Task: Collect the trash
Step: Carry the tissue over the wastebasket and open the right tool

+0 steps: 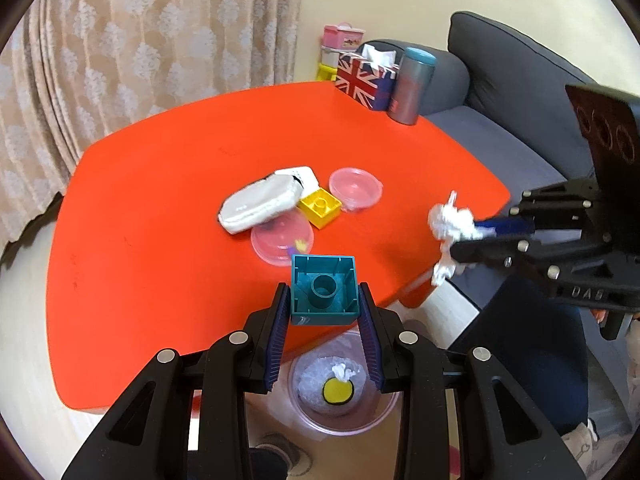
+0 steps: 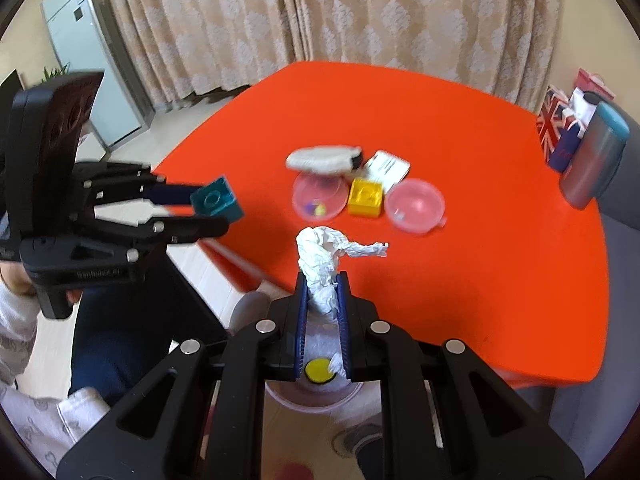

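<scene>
Orange desk (image 1: 160,208) fills both views; only your right wrist view shows the grey cabinet (image 2: 92,64) by the curtain. Your left gripper (image 1: 324,308) clamps the teal block (image 1: 324,290), hollow side up, above the bin (image 1: 340,400). Your right gripper (image 2: 323,300) pinches the crumpled tissue (image 2: 324,260) over that bin (image 2: 316,396).
</scene>
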A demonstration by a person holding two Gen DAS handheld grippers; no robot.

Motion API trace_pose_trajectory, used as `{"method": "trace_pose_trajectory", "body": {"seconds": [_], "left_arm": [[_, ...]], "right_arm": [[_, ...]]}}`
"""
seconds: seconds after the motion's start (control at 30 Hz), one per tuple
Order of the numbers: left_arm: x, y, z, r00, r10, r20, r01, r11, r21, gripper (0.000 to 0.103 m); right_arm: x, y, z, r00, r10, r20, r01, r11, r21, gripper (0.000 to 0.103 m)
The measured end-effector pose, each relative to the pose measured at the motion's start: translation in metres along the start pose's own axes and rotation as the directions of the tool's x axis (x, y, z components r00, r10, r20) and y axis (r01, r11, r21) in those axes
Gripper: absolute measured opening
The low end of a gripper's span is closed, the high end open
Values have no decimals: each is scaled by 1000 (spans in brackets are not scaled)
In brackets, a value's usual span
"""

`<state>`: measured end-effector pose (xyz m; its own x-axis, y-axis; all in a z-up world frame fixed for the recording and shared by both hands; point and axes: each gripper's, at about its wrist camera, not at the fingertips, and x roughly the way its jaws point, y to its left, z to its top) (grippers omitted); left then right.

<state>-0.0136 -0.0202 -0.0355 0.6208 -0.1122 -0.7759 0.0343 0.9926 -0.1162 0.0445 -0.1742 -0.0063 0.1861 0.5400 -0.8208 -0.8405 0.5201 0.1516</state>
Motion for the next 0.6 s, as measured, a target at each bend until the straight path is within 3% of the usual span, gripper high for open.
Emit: {"method": "trace_pose_trajectory", "body": {"seconds": [0.23, 0.47, 0.6], "left_arm": [[0, -4, -14, 1000, -11, -20, 11, 1000, 4, 33], [1, -3, -21, 999, -22, -36, 21, 1000, -5, 33], [-1, -2, -20, 999, -22, -32, 22, 1000, -5, 33]], "right_arm": [[19, 4, -28, 997, 43, -58, -42, 999, 17, 14], [36, 7, -34, 992, 91, -88, -90, 996, 21, 14], [38, 10, -34, 990, 110, -91, -109, 994, 15, 20]]}}
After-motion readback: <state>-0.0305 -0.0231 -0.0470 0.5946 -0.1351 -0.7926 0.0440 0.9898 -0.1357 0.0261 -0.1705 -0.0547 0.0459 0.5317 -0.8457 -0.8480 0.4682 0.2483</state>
